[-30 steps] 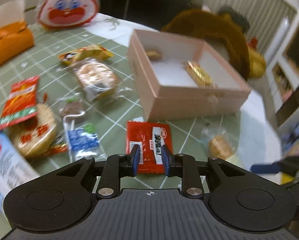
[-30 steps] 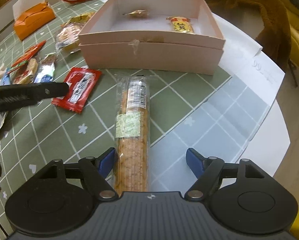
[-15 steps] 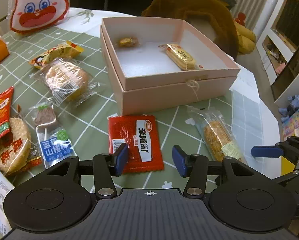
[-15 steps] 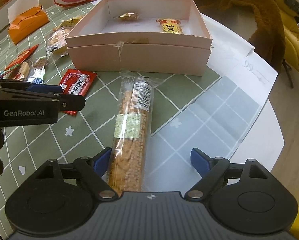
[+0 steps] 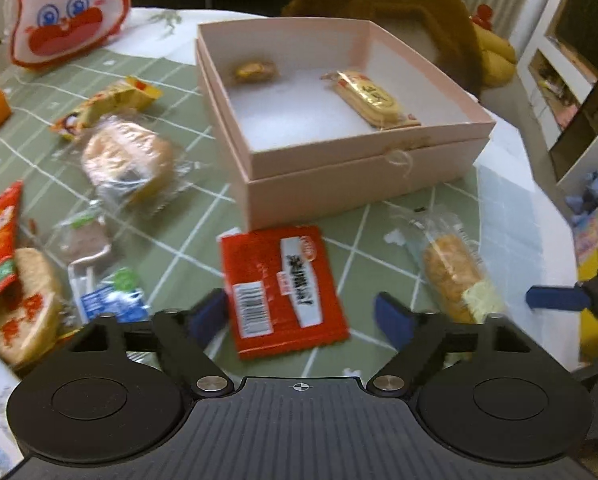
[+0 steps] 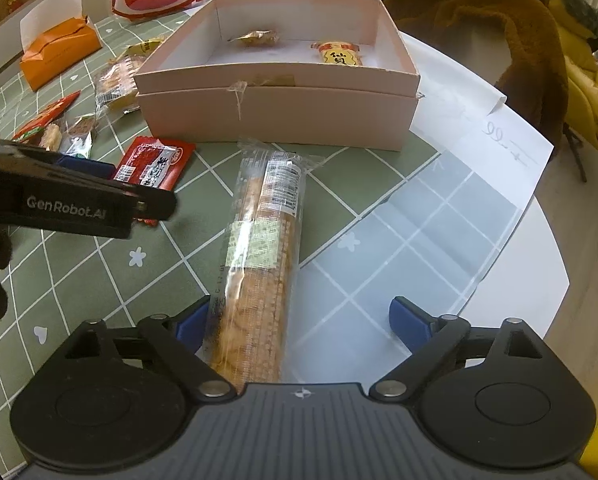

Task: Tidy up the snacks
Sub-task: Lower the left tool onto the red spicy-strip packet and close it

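Two sets of fingers are mine here, and both are spreading wide with nothing pinched: my left gripper [image 5: 301, 316] straddles the flat, glossy red foil sachet [image 5: 283, 290] lying on the green checked surface [image 6: 99, 280] just in front of the pale pink cardboard box [image 5: 363, 184], while my right gripper [image 6: 303, 322] opens over the near end of the long, crinkly clear-wrapped biscuit roll [image 6: 259, 264]. To do this well I judge I should sink the left tips until they bracket the sachet's edges, since slick thin foil slips, and centre the right on the firm roll before closing.
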Tool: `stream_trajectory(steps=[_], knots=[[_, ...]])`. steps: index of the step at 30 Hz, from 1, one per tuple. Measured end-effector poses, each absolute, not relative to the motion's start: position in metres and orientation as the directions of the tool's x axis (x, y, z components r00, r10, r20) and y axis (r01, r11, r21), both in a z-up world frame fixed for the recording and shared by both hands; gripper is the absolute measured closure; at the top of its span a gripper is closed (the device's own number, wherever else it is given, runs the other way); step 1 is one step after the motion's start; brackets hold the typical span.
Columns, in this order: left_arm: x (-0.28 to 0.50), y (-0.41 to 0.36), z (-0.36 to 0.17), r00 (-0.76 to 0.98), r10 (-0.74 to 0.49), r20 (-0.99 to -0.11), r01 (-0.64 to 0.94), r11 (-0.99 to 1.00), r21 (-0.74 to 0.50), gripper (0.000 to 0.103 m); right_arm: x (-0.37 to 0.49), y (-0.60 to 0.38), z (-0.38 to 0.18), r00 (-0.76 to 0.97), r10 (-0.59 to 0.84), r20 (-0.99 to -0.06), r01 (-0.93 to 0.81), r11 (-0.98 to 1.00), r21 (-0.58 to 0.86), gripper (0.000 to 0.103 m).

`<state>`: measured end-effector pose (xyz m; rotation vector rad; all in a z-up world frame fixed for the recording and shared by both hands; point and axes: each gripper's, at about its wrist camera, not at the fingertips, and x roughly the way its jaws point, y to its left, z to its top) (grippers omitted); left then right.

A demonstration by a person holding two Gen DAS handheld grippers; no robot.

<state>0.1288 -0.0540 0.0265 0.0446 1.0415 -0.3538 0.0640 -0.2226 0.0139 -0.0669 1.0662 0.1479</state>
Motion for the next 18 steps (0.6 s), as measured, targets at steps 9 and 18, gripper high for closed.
stream_trajectory(steps=[9, 18], knots=[[0.132, -0.041, 0.03, 0.506, -0.218, -0.834, 0.213, 0.969, -0.124, 0.063, 0.058, -0.225, 0.012, 0.482, 0.099, -0.87, -0.172, 0.985, 0.017, 0.006], [0.104, -0.034, 0.033, 0.506, -0.237, -0.829, 0.21, 0.966, -0.148, 0.082, 0.057, -0.226, 0.01, 0.485, 0.086, -0.87, -0.149, 0.989, 0.015, 0.0]])
